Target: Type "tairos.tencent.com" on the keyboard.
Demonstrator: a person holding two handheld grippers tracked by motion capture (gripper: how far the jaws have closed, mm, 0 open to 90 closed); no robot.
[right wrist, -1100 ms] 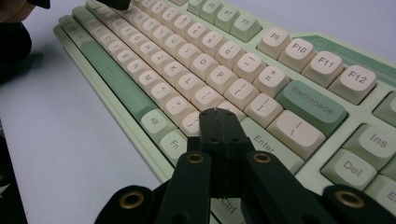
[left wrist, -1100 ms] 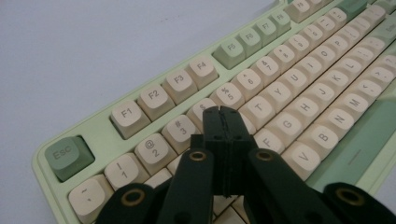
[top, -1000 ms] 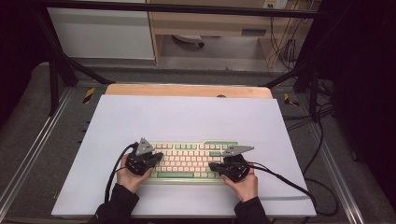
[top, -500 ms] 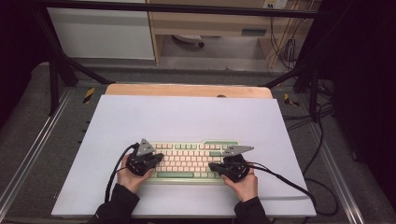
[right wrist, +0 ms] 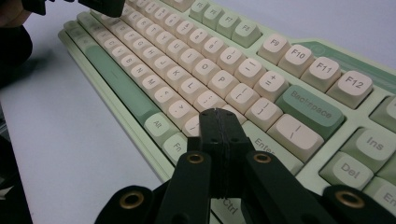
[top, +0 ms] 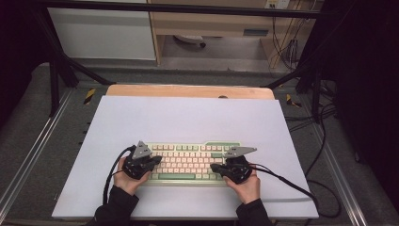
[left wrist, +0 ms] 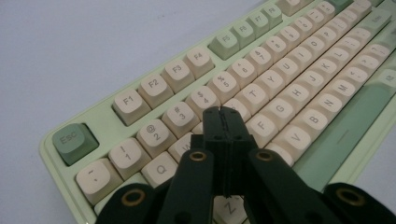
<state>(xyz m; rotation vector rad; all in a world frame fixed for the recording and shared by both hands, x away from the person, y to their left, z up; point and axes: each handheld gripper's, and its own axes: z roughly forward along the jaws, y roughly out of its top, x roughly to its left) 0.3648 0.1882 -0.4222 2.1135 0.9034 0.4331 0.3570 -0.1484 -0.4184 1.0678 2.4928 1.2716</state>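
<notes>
With both tongs closed tip to tip and gripping nothing, the pale green rectangular keyboard with cream keycaps (top: 190, 161) lies on the white counter (top: 188, 117), long axis running between left tongs (top: 155, 161) and right tongs (top: 215, 167), each poised above its own end.

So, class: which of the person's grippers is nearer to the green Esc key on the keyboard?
Left. The left gripper, jaws shut, hovers over the letter keys at the Esc key's end of the keyboard; the right gripper, also shut, sits at the far end near Enter.
</notes>
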